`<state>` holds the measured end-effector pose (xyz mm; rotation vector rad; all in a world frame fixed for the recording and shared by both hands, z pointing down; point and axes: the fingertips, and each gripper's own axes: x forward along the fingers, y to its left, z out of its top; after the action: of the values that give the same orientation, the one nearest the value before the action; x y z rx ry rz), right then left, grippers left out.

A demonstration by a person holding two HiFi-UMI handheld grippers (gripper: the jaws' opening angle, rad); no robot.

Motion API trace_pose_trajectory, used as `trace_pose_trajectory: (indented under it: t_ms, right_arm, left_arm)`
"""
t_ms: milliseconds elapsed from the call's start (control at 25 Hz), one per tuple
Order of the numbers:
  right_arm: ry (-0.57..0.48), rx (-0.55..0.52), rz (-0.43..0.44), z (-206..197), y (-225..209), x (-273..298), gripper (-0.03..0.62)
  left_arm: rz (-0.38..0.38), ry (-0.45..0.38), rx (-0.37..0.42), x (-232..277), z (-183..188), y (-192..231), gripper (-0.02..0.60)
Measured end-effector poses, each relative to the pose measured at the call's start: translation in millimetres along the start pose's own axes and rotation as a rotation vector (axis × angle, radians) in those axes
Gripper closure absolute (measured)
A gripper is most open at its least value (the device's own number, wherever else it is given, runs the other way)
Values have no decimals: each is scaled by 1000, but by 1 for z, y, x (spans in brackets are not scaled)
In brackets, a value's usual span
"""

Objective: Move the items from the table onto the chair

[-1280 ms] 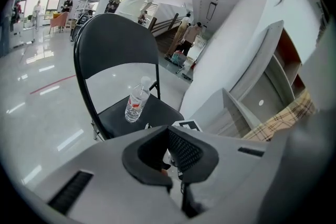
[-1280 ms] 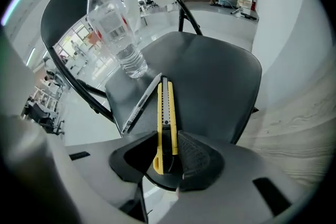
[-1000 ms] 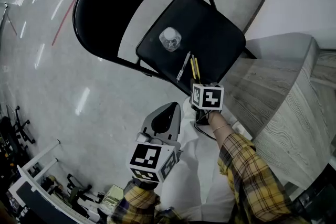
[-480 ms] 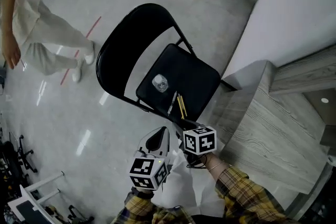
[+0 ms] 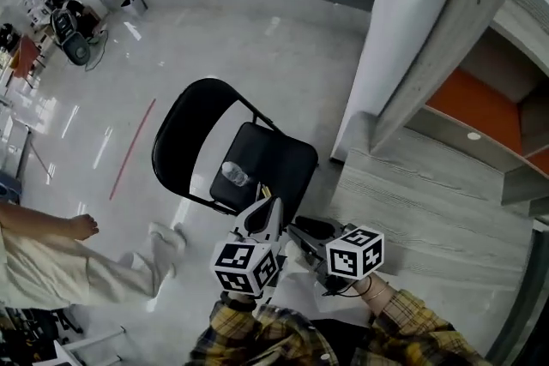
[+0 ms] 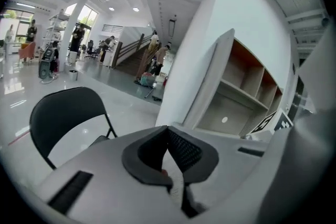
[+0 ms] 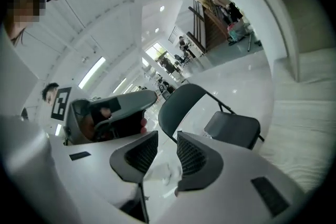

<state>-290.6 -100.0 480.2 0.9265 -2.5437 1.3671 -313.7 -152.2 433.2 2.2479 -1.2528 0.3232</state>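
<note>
The black folding chair (image 5: 193,129) stands on the pale floor. On its seat (image 5: 279,160) a clear plastic bottle (image 5: 234,175) lies beside thin pens (image 5: 260,188) at the front edge. My left gripper (image 5: 264,210) is shut with nothing in it, its tip over the seat's near edge. To its right, my right gripper (image 5: 302,229) is open with nothing between the pads. In the left gripper view the chair (image 6: 62,107) is at the left beyond the shut left gripper (image 6: 171,168). The right gripper view has the chair (image 7: 231,128) past the open right gripper (image 7: 166,153).
A grey wood-grain table (image 5: 429,214) is to the right of the chair, with a white wall and a shelf unit with an orange inside (image 5: 480,103) behind it. A person in light clothes (image 5: 51,274) walks at the lower left. Office gear lines the far left.
The head view has risen and tilted up, so the chair looks smaller and farther. Both grippers have drawn back from the seat. A passer-by moved from upper left to lower left.
</note>
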Motion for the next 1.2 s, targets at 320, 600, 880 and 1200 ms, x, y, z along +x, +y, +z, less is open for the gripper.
trace_pose_trajectory:
  t_ms: [320,600,880,1200]
  right_arm:
    - [-254,13,-120,44,-48,-216,495]
    - [-437,3,-266,49,-98,-390,525]
    - [-509,-70,-403,36,-122,-513,543]
    - [-558,-106,-506,32,-126,-565,576]
  left_arm:
    - [-215,23,113,43,6,-196,578]
    - [-352,28,165,80,-12,-350,578]
    - [-451,36,194,92,-35,-463,578]
    - [-517,95,235,91,-51,-501,578]
